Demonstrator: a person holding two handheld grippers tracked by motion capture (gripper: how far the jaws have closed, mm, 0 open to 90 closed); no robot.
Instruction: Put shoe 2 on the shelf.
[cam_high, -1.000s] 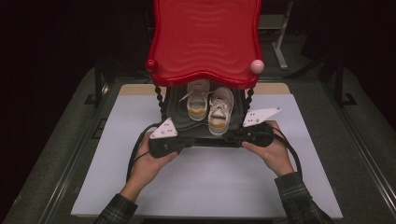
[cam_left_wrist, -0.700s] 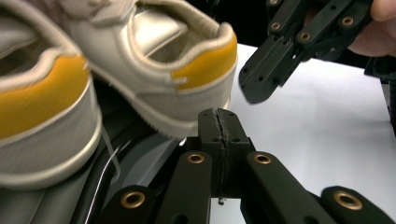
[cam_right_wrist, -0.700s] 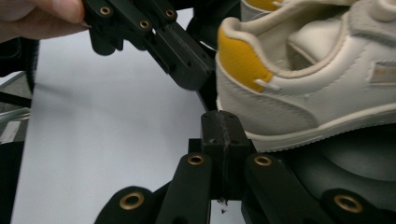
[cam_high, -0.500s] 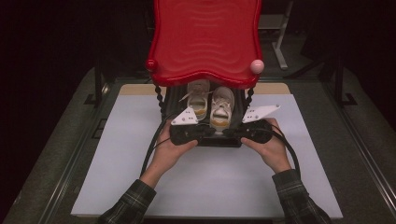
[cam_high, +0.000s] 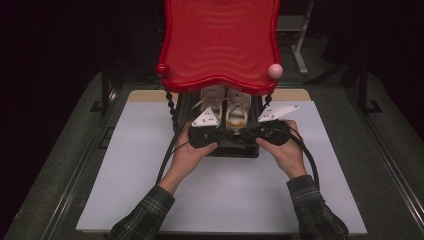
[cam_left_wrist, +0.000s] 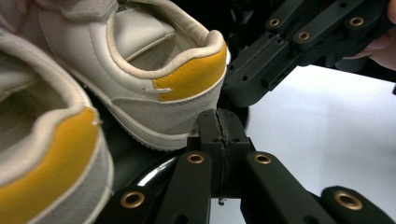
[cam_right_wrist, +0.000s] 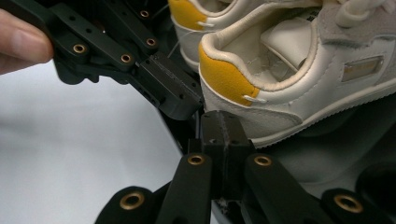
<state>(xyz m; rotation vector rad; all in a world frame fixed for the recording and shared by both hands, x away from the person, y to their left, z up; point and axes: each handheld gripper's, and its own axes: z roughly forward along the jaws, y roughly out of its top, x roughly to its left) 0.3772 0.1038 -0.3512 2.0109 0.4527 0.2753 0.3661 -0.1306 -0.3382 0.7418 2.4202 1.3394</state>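
Note:
A pair of white sneakers with yellow heel tabs stands on the black lower shelf (cam_high: 235, 150) of a red-topped stand (cam_high: 220, 45), heels toward me. The left shoe (cam_high: 212, 100) (cam_left_wrist: 42, 158) (cam_right_wrist: 196, 11) and the right shoe (cam_high: 238, 111) (cam_left_wrist: 177, 84) (cam_right_wrist: 289, 84) sit side by side. My left gripper (cam_high: 226, 134) (cam_left_wrist: 219, 140) is shut and empty, its tip just below the right shoe's heel. My right gripper (cam_high: 246, 134) (cam_right_wrist: 224, 135) is shut and empty too, close under the same heel. The two tips nearly meet; whether either one touches the shoe I cannot tell.
The red top overhangs the shoes, with twisted black posts (cam_high: 171, 102) at its front corners and ball knobs (cam_high: 275, 70) on its edge. The stand rests on a white mat (cam_high: 225, 200) over a dark table. Cables (cam_high: 167, 155) trail back from both grippers.
My left hand has moved right, along the shelf's front, until its gripper tip came up to the right gripper's. The right hand has stayed in place. Both pairs of jaws stay shut.

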